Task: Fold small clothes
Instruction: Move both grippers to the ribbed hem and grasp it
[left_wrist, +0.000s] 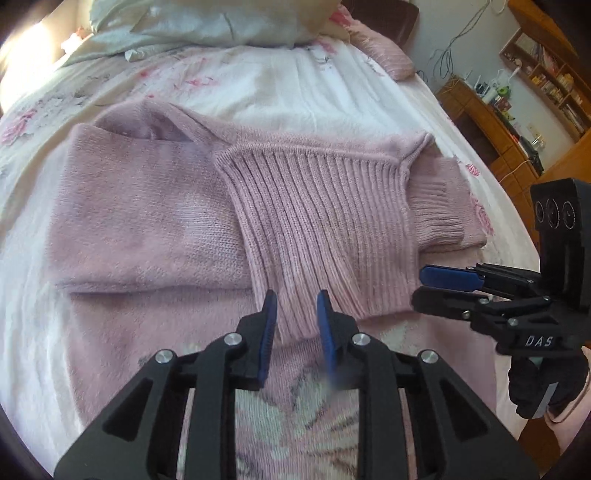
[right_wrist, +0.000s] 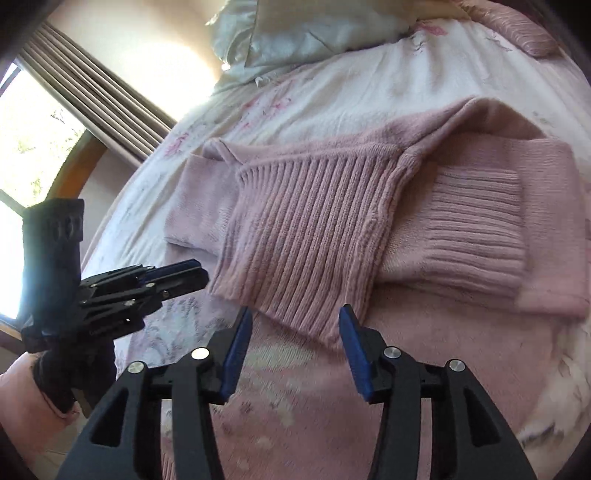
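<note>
Evidently soft and limp, the pink sweater (left_wrist: 155, 206) lay half-folded on the bed (left_wrist: 295, 92); its ribbed hem (right_wrist: 306, 229) offered the best hold. Both the left gripper (left_wrist: 297, 308) and right gripper (right_wrist: 295, 325) hovered with jaws parted, holding nothing.

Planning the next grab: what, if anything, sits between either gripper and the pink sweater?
Nothing visible does. The left gripper hangs open just before the ribbed hem panel of the pink sweater, and the right gripper is open at the same panel's near edge. Only the bedsheet lies around the sweater.
</note>
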